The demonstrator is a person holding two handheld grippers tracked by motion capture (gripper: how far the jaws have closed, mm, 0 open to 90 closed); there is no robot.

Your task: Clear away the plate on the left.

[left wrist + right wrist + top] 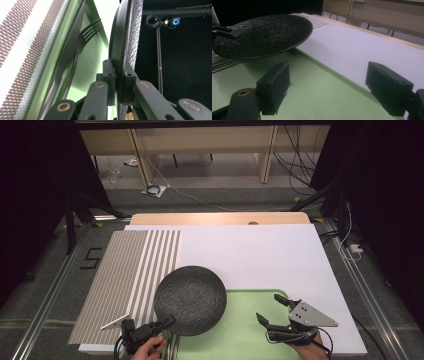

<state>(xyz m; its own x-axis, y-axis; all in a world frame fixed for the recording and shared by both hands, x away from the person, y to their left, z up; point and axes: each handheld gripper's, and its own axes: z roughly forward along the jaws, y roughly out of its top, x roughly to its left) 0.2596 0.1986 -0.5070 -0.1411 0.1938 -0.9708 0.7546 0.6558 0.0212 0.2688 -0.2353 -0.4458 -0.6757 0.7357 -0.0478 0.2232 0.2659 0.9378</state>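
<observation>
From the high view, my left gripper [167, 321] is clenched on the near rim of a round, dark grey plate with a rough, textured surface [190, 299]. I hold the plate lifted over the left end of the pale green plastic tray [260, 330], and it reaches out across the striped grey-and-white mat [130, 280] on the white tabletop [260, 255]. My right gripper [275, 309] hangs over the tray's right part with its jaws spread wide and nothing between them.

In the left gripper view, the plate [125, 37] runs edge-on up the middle, its rim pinched tight between my two black pads [109, 75]. To its left a dark metal fork [87, 32] and a dark knife [72, 47] lie side by side on the green tray [87, 75], with the striped mat [22, 50] beyond the tray's edge.

In the right gripper view, my right gripper [337, 85] is released, its pads well apart above the green tray [317, 87]. The plate [264, 35] hovers at upper left, clear of the tray, gripped at its far left edge by the left gripper [223, 30].
</observation>
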